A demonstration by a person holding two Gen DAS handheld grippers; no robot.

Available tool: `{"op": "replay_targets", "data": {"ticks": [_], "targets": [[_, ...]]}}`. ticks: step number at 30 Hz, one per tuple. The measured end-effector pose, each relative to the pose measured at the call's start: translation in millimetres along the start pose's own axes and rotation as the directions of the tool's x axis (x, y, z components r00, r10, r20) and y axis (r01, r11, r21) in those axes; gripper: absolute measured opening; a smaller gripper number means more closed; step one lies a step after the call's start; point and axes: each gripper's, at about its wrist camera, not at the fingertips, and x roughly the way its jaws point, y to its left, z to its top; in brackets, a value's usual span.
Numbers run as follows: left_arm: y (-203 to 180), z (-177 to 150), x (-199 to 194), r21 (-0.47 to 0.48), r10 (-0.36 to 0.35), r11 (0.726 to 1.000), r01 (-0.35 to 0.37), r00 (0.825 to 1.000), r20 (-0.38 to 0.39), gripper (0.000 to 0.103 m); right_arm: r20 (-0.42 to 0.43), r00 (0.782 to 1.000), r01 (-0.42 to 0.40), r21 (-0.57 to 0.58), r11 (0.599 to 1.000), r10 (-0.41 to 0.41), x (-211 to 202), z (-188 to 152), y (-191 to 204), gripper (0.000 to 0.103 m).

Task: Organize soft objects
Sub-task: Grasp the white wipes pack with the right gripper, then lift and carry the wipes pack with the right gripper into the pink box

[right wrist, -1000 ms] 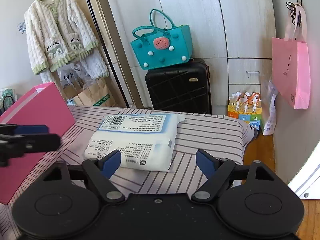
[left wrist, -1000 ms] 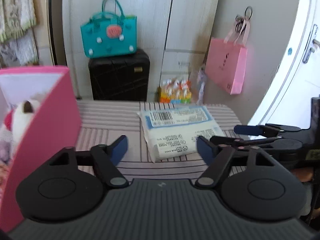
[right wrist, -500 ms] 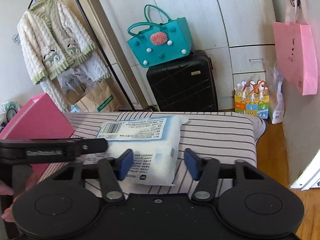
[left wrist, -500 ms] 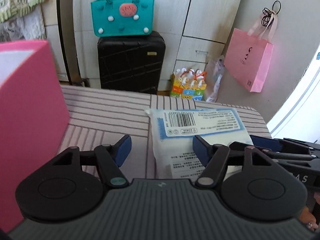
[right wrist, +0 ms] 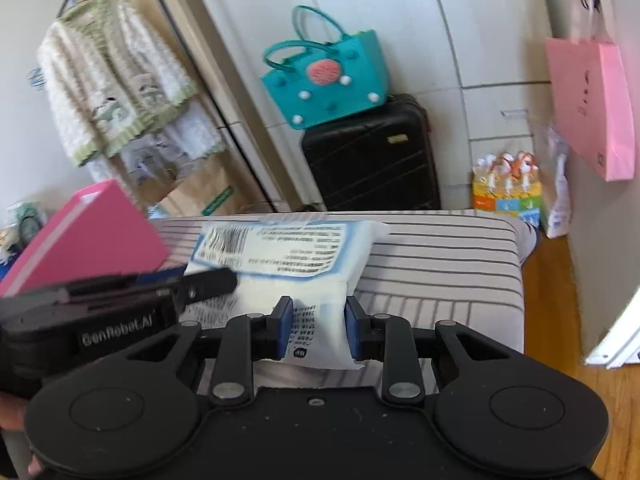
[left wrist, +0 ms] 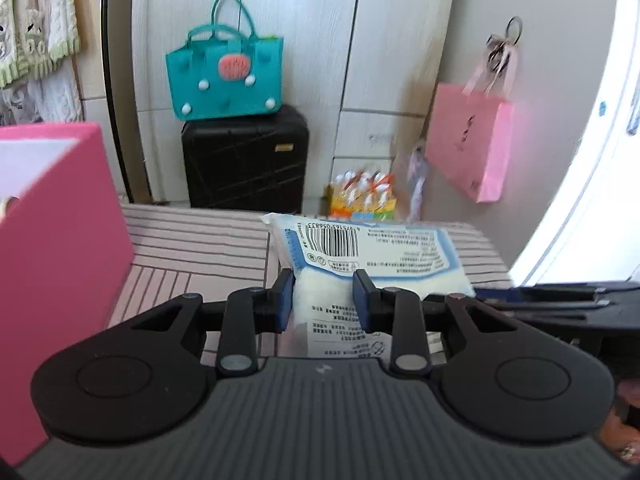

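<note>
A soft white pack with a blue label and barcode (left wrist: 372, 256) lies on the striped tablecloth (left wrist: 192, 248). My left gripper (left wrist: 322, 304) is shut on the pack's near left part, and the blue pads dent its sides. In the right wrist view the same pack (right wrist: 280, 248) has its near right end between the pads of my right gripper (right wrist: 318, 322). Those jaws are closing and the pads press on the wrapper. The left gripper (right wrist: 226, 280) comes in from the left there, its tip on the pack.
An open pink box (left wrist: 60, 240) stands at the table's left, close to the pack. Beyond the far edge are a black suitcase (left wrist: 246, 160) with a teal bag (left wrist: 224, 76) on it, a drinks carton (left wrist: 362, 196) and a hanging pink bag (left wrist: 468, 140). The wooden floor (right wrist: 552, 288) lies right of the table.
Both grippers have closed onto the pack from open. The left gripper moved forward and to the right to reach it. The pack's near edge now looks pinched and slightly lifted.
</note>
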Motion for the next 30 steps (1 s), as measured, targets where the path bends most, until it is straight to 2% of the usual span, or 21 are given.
{"op": "replay_targets", "data": {"ticks": [2,5,8,11,13,17,20,27,30], "targets": [[4.5,2.5,-13.7,-0.024,-0.04,0.999,0.04,0.999,-0.001,0.03,0.001,1.0,-0.003,0.001,1.0,0.003,-10.2,-2.3,4.4,0.033],[3.6,0.7,-30.7,-0.017,-0.058,0.998,0.058,0.998,0.002,0.03,-0.015,1.0,-0.015,0.012,1.0,0.015,-24.5,-5.6,12.1,0.036],[1.5,-4.8,-45.6,-0.01,-0.078,0.997,0.078,0.997,0.0,0.03,-0.029,0.999,0.017,-0.047,0.999,-0.018,-37.6,-11.8,31.0,0.04],[1.0,-11.8,-54.4,0.012,-0.087,0.996,0.087,0.995,-0.057,0.03,-0.036,0.999,0.035,-0.083,0.996,-0.038,-50.1,-19.1,43.0,0.042],[1.3,-15.4,-62.3,0.019,-0.104,0.994,0.105,0.992,-0.067,0.03,-0.043,0.998,0.046,-0.099,0.994,-0.051,-56.5,-24.5,50.2,0.042],[4.4,-18.7,-77.8,0.015,-0.121,0.992,0.122,0.991,-0.064,0.03,-0.031,0.998,0.059,-0.119,0.991,-0.063,-70.2,-35.6,65.7,0.049],[9.6,-24.7,-88.5,-0.028,-0.151,0.988,0.149,0.987,-0.057,0.03,-0.014,0.997,0.071,-0.127,0.989,-0.073,-79.0,-43.3,76.8,0.056],[18.0,-30.6,-108.9,-0.025,-0.183,0.983,0.181,0.982,-0.056,0.03,0.012,0.995,0.101,-0.131,0.986,-0.1,-93.0,-53.2,97.9,0.059],[26.7,-29.8,-122.4,-0.042,-0.211,0.977,0.209,0.976,-0.055,0.036,0.022,0.996,0.093,-0.142,0.986,-0.09,-100.8,-58.0,109.3,0.059]]}}
